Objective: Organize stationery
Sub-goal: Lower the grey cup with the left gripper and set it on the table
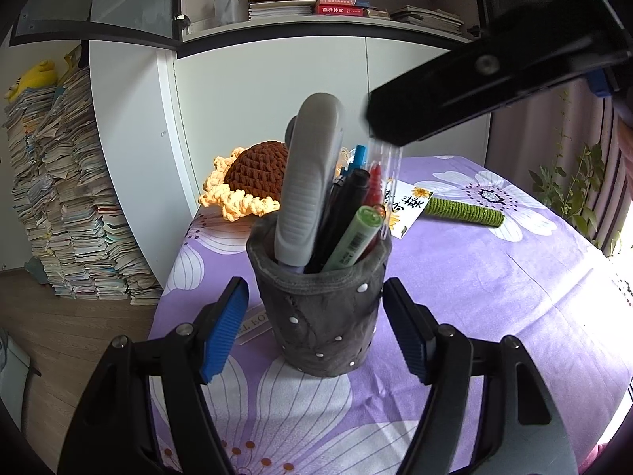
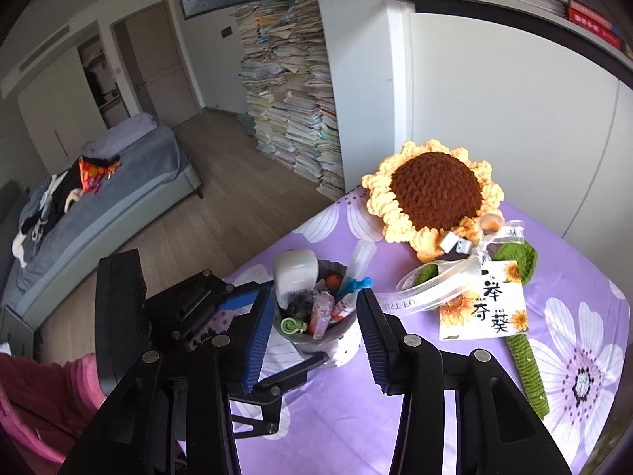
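Your left gripper (image 1: 314, 332) straddles the pen holder (image 1: 320, 308), jaws apart; right gripper (image 2: 312, 340) jaws stand apart above, empty; next, fetch remaining stationery

Pen holder (image 1: 322, 308) mouth crowded: grey stapler (image 1: 308, 194), markers, clear pen tube fill it. Bare purple cloth (image 1: 494, 297) right of the holder. Behind it, crochet sunflower (image 1: 253, 174) and card (ribbon attached) block passage.
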